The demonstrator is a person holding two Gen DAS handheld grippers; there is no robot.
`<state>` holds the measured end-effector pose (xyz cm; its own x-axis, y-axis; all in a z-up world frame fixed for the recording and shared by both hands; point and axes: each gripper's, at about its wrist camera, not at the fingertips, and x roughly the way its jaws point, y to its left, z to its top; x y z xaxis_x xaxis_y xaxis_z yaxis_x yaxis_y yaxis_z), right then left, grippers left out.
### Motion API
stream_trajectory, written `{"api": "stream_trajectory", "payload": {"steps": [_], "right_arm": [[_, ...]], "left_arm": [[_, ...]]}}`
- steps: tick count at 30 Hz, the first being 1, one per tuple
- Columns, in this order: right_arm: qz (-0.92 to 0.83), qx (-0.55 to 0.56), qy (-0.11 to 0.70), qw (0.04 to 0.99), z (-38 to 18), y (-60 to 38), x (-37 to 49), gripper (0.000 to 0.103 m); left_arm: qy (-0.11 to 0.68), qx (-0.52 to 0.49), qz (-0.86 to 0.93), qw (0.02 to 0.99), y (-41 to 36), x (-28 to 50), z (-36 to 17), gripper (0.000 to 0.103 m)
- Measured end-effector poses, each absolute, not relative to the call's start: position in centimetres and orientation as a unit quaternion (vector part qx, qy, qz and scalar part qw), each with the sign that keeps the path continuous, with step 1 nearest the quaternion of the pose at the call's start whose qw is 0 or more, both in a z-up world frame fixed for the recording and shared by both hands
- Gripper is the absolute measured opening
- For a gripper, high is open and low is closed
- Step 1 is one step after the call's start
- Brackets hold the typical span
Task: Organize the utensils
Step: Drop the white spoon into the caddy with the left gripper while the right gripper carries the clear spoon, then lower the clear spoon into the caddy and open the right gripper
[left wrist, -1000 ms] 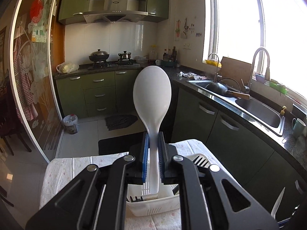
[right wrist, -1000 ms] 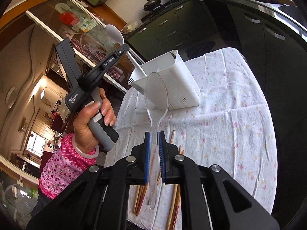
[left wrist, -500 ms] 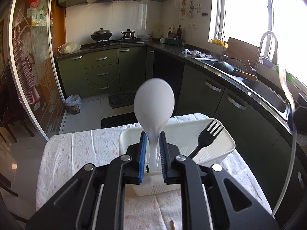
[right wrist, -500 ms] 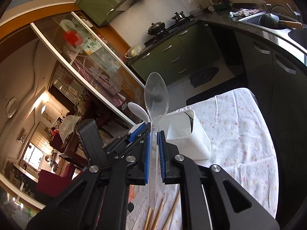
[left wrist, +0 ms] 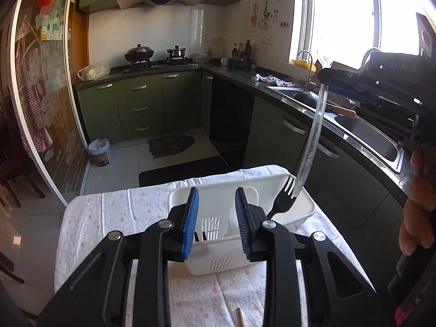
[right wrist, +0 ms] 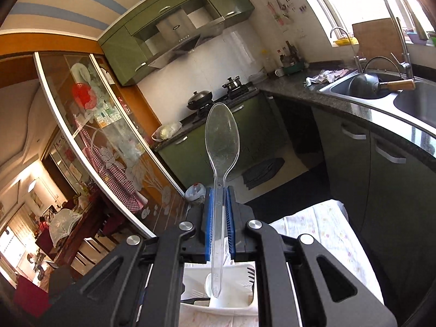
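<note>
Partly done, by the look of it. Left tongs [left wrist: 215,212] spread wide and empty, hovering just above the near end of the white caddy [left wrist: 305,204] on the cloth-covered bench [left wrist: 114,212]. Inside the caddy already: a black fork [left wrist: 283,199] leaning toward 2 o'clock and a white spoon [left wrist: 246,204] standing near the middle — both sorted, it seems. Right tongs [right wrist: 218,218] clamped narrow on the handle of a clear plastic spoon [right wrist: 222,141], bowl up at 12 o'clock, handle tip pointing down over the caddy [right wrist: 239,309]; from the left wrist view, the same clear spoon [left wrist: 310,141] hanging at 2 o'clock with its tip beside the fork tines at the caddy's far corner, whether touching them cannot be told. Likely next — lowering and releasing it into the caddy. Still left: at least one brown chopstick [left wrist: 239,316] at 6 o'clock on the bench, only its end in view; how many more lie outside the frame cannot be told.
</note>
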<state>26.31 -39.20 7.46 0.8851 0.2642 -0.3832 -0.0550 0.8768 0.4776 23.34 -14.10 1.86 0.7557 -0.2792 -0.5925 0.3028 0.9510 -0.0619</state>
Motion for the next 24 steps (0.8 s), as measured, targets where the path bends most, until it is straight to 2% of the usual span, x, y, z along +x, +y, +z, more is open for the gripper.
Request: {"api": "stream_trajectory", "payload": {"steps": [16,17,19,24], "right_arm": [[0.088,0.133,0.194,0.968,-0.7,-34.3,22.9,0.011],[0.087,0.132,0.193,0.968,-1.1,-34.2,22.6,0.012],[0.083,0.124,0.194,0.97,-1.4,-34.0,22.3,0.025],[0.081,0.118,0.195,0.97,-1.6,-34.4,20.7,0.025]], "left_arm": [[0.323,-0.04,-0.157,0.932,-9.5,18.5,2.4,0.026],[0.329,-0.045,-0.157,0.93,-9.2,18.1,2.2,0.026],[0.34,-0.048,-0.157,0.926,-8.8,17.5,1.8,0.026],[0.368,-0.032,-0.154,0.916,-8.5,15.9,0.9,0.026]]}}
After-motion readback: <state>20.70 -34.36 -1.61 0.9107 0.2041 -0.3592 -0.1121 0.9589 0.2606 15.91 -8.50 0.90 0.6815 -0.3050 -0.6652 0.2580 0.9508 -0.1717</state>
